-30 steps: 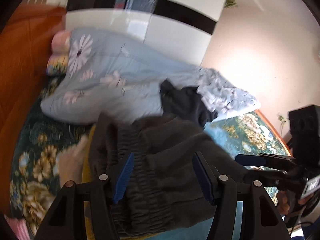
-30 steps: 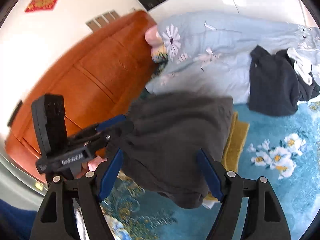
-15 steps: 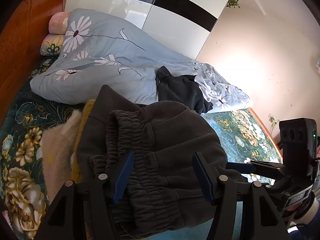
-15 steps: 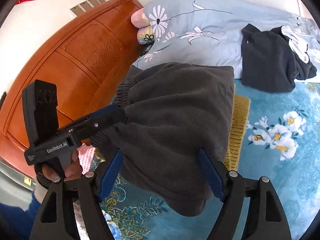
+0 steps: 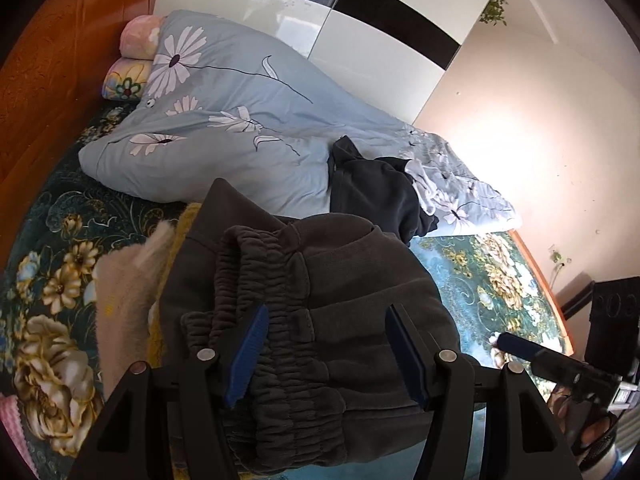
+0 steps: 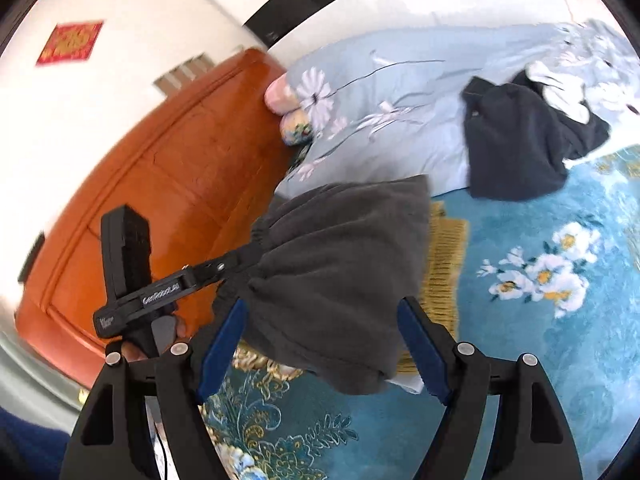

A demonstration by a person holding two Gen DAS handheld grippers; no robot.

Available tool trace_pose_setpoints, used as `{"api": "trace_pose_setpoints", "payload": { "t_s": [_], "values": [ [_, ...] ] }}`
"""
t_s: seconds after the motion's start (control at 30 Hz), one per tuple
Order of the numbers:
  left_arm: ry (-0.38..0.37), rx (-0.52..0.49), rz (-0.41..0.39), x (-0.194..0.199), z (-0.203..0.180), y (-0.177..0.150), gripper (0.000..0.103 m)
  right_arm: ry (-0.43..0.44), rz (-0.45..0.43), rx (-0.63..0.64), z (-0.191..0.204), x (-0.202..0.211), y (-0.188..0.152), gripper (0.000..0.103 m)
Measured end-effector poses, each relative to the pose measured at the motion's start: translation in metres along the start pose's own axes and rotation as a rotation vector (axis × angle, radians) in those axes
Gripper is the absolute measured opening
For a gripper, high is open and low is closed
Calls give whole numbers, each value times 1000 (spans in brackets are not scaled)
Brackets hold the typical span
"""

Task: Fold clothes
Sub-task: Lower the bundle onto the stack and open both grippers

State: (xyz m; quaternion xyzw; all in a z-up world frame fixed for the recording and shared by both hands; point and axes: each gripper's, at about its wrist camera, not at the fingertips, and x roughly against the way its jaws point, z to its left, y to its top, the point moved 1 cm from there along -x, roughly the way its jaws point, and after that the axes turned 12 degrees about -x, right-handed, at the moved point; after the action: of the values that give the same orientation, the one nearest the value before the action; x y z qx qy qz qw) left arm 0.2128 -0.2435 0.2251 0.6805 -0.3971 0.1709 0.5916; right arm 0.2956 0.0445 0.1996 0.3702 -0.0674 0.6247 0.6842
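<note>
While both open hand-held grippers, left and right, straddle the folded grey garment, its waistband lies nearest the left one.

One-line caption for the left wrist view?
Open left gripper over folded grey sweatpants stacked on a floral bedspread.

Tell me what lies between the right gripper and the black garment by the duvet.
From the right gripper, the folded grey pants on their clothes pile sit directly ahead. Beyond them only bare bedsheet leads to the black garment. The pants are the one obstacle.
</note>
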Motion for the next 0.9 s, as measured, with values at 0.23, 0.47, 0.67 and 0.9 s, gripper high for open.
{"api": "trace_pose_setpoints", "payload": {
  "t_s": [0.23, 0.47, 0.67, 0.9],
  "values": [
    [62, -8, -14, 17, -12, 5, 65, -4, -31, -65, -26, 16, -6, 80],
    [101, 13, -50, 33, -13, 4, 68, -26, -4, -16, -23, 12, -25, 80],
    [92, 43, -83, 44, -20, -1, 75, -53, -2, -24, -33, 15, -39, 80],
    [292, 1, -150, 61, -62, -11, 84, -126, 22, 70, -23, 6, -59, 81]
  ]
}}
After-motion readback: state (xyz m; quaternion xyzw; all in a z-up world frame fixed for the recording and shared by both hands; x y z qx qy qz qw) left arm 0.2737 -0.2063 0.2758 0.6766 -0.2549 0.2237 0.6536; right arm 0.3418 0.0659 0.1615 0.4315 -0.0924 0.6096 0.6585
